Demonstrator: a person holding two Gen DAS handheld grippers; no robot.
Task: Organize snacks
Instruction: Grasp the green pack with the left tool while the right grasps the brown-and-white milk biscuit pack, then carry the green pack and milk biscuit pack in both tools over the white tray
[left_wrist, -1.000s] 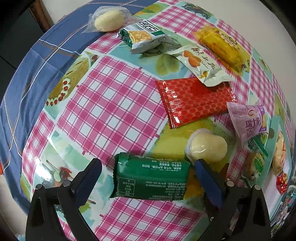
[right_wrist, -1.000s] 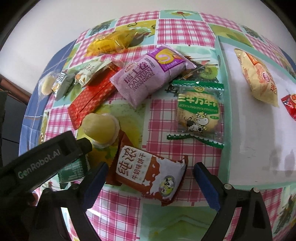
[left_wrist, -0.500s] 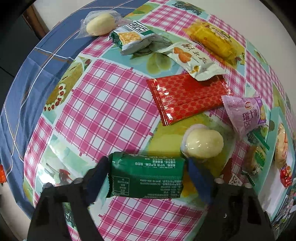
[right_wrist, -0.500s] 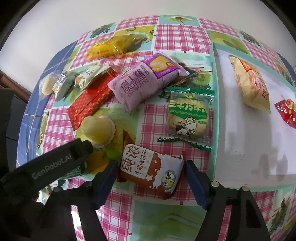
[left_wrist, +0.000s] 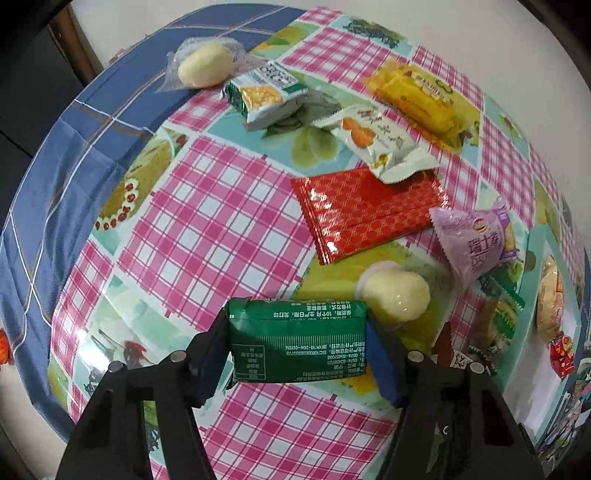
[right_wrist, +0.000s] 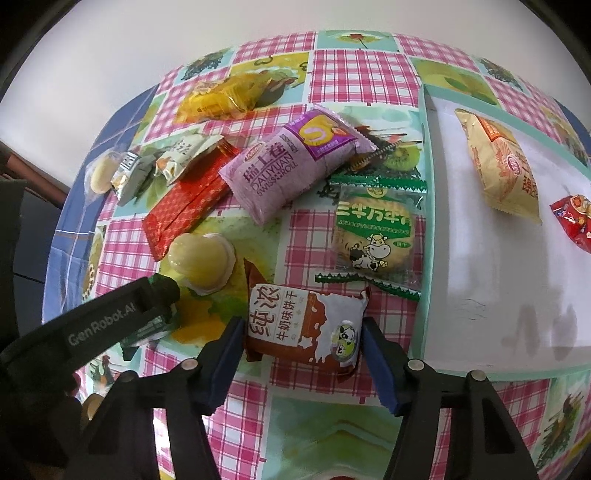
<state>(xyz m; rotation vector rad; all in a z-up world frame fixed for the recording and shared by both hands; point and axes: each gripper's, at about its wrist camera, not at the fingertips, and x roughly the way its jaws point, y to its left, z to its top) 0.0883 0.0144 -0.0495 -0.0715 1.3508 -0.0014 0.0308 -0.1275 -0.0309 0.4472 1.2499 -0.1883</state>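
Pretty bright even daylight, heavy fisheye bulge with black corners, glare streaks on the shiny red wrapper (left_wrist: 365, 212), soft grey shadows on the white tray (right_wrist: 480, 280), edges a bit smeary

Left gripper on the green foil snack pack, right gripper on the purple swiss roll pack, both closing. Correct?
Not quite. The right gripper has been closing on the brown-and-white milk biscuit pack, per the right wrist view; the purple swiss roll pack lies untouched. Left gripper on green foil snack pack is right.

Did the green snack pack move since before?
Yes. The green pack now overlaps the yellow jelly cup it sat below, shut in the closing left tongs.
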